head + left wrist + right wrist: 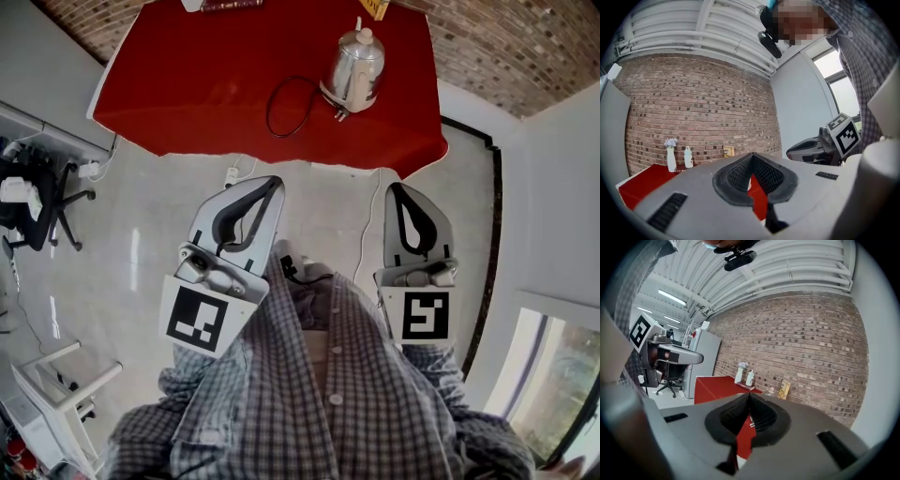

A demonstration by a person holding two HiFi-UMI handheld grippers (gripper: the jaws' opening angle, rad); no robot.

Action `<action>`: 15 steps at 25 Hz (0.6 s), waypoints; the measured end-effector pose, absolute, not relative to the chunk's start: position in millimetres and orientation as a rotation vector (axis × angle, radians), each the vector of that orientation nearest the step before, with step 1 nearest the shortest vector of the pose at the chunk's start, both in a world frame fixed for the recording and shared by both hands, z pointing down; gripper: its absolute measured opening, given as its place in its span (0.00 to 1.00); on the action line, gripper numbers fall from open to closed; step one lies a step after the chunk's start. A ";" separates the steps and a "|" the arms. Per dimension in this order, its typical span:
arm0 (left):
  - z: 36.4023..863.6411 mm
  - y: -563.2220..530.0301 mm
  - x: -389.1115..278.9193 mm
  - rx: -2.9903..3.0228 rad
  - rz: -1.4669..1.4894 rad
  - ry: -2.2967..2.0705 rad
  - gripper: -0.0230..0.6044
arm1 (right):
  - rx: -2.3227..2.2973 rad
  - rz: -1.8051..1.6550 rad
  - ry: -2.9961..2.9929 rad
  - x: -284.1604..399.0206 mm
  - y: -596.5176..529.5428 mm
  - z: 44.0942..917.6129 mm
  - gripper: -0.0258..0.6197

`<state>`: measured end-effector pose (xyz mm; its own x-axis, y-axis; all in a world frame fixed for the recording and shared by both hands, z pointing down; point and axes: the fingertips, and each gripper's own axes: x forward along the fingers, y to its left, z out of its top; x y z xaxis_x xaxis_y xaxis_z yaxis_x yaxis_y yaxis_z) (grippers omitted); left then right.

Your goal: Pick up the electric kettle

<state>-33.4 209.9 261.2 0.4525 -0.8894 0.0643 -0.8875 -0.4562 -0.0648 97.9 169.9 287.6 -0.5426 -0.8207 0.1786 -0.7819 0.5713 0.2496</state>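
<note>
While standing back from the table, noted nearest a checked shirt (309, 394) at 6 o'clock. Next, over pale floor (141, 244), left gripper (272, 185) at 11 and right gripper (401, 192) at 1, both clamped tip to tip on nothing. Farther, at 12, red table (187, 84); on it, toward 1 o'clock, electric kettle (354, 67) upright, black cord (268, 111) looped just beside at its 9. Beyond, brick wall (506, 47).

— What's the room like?
— A brick wall (693, 103) at the back, a plain grey wall (801, 108) beside it, and a pale glossy floor (141, 272).
— Furniture?
— A red-clothed table (187, 94) against the brick, with a black office chair (37, 202) off to the left. A window (553, 375) at the right — strip lights (672, 297) on a white ribbed ceiling (787, 268).
</note>
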 end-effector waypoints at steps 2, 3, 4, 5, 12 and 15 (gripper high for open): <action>262.2 211.6 -33.1 -2.658 -0.140 1.633 0.05 | 1.328 -0.197 -2.532 99.2 171.0 288.0 0.05; 262.7 212.7 -33.3 -2.658 -0.140 1.637 0.05 | 1.328 -0.197 -2.533 99.3 171.9 288.0 0.05; 263.2 213.9 -33.4 -2.659 -0.141 1.640 0.05 | 1.325 -0.198 -2.532 99.2 173.0 288.4 0.05; 263.5 214.8 -33.3 -2.660 -0.142 1.642 0.05 | 1.320 -0.199 -2.530 99.2 174.2 289.1 0.05; 262.7 211.6 -29.8 -2.662 -0.147 1.622 0.05 | 1.329 -0.209 -2.524 101.7 170.6 288.2 0.05; 265.1 208.3 -30.8 -2.666 -0.147 1.616 0.05 | 1.340 -0.213 -2.520 102.3 168.3 290.1 0.05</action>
